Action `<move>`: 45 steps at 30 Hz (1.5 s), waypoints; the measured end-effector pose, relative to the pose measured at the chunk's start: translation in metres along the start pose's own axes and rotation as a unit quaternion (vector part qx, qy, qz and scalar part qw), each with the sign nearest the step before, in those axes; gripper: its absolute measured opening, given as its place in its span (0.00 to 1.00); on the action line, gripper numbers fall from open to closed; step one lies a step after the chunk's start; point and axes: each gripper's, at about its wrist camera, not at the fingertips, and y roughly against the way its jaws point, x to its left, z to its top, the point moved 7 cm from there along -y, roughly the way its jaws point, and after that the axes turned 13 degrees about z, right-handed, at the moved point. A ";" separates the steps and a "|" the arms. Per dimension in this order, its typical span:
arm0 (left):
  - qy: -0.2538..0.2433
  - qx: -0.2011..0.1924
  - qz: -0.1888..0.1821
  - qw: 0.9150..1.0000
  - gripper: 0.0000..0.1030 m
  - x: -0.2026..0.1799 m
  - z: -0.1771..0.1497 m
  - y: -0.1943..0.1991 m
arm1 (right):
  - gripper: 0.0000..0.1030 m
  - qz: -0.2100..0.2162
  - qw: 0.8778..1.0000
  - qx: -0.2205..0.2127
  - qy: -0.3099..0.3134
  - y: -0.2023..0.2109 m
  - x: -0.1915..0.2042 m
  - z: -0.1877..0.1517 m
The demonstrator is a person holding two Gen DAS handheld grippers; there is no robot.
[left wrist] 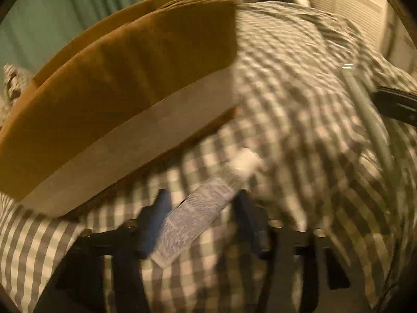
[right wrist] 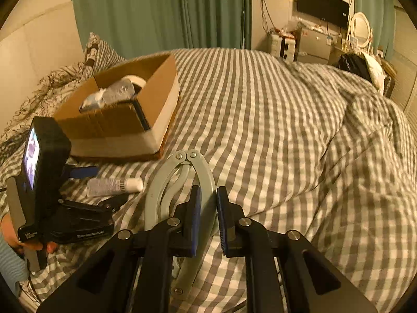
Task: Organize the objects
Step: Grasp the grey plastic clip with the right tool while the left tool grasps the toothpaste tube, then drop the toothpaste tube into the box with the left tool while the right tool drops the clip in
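A white tube with blue print (left wrist: pixel 198 206) lies on the checked bedspread between the open fingers of my left gripper (left wrist: pixel 202 203); no finger visibly presses it. The view is blurred. The tube also shows in the right wrist view (right wrist: pixel 114 185), by the left gripper (right wrist: pixel 86 182). A cardboard box (right wrist: pixel 125 122) stands just beyond, holding a tape roll (right wrist: pixel 135 80), another tube (right wrist: pixel 114 94) and a dark flat object. My right gripper (right wrist: pixel 209 203) hovers over a grey folding metal tool (right wrist: pixel 179 182), jaws a little apart around one of its arms.
The box (left wrist: pixel 117 91) fills the left of the left wrist view. The grey tool (left wrist: pixel 365 104) lies to the right. Checked bedspread (right wrist: pixel 286 130) spreads far right, rumpled. A pillow (right wrist: pixel 99 49), green curtains, a television and a dresser stand behind.
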 end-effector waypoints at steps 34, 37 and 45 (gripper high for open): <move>0.175 -0.117 0.051 0.976 0.20 0.175 0.113 0.139 | 0.12 0.030 0.981 -0.123 0.149 0.038 0.109 0.193; 0.179 -0.105 0.065 0.976 0.20 0.182 0.116 0.114 | 0.12 0.014 0.982 -0.107 0.154 0.009 0.107 0.204; 0.186 -0.054 0.047 0.980 0.20 0.176 0.110 0.034 | 0.12 0.004 0.988 -0.053 0.148 -0.072 0.090 0.202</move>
